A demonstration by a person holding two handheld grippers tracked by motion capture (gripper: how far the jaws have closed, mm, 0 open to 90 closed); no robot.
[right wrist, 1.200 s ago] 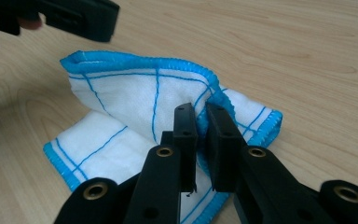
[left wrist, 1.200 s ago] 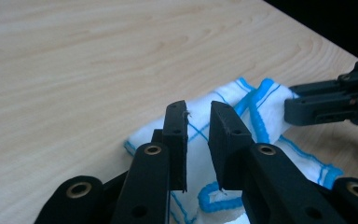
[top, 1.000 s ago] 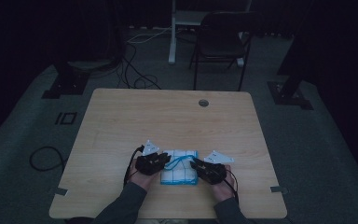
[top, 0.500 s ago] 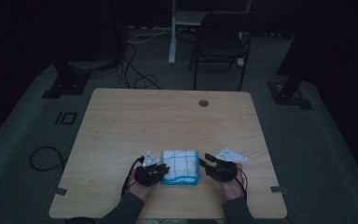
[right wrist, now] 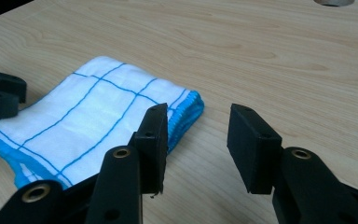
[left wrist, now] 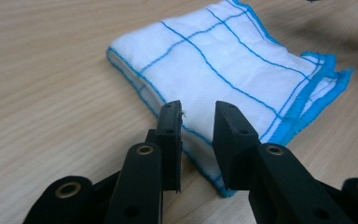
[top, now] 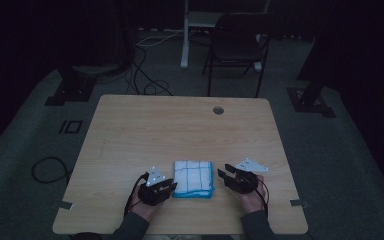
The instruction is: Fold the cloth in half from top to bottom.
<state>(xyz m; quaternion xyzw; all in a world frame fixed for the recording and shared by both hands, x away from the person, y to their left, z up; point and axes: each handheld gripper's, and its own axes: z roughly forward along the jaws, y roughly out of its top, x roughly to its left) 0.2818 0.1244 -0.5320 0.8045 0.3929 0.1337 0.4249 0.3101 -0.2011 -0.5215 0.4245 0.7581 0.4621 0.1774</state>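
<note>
folded white cloth w/ blue grid lines & blue edging (top: 194, 178) lies flat on the wooden table (top: 180, 130), near the person's edge, roughly mid-width; it sits betw. the two grippers; left gripper (top: 171, 187) is just beside the cloth's left side at its near corner, held in the person's left hand (top: 147, 200), grey three-cornered plate on top; right gripper (top: 222, 176) is just off the cloth's right side, a strip of bare wood betw. its tips & the blue edge, held in the right hand (top: 252, 197), its plate also up; in the left gripper view the left gripper (left wrist: 198, 126) has its jaws parted w/ a clear gap, nothing pinched; the jaws have just been opening; cloth (left wrist: 223, 70) lies right past the tips, its near folded edge running under/behind them, stacked blue hems showing at the right corner; can't tell if the tips brush the fabric; in the right gripper view the right gripper (right wrist: 198, 135) stands released too, gap wider, jaws have just been opening, only bare table betw. them; cloth (right wrist: 88, 121) lies to the left of & behind the left jaw, its rounded blue-edged corner just past that jaw; the other gripper's black tip shows at the far left of that view, at the cloth's far side; round cable hole (top: 218, 110) in the table's far part, well apart from the cloth; dark chair (top: 237, 47) stands on the floor beyond the table.
</note>
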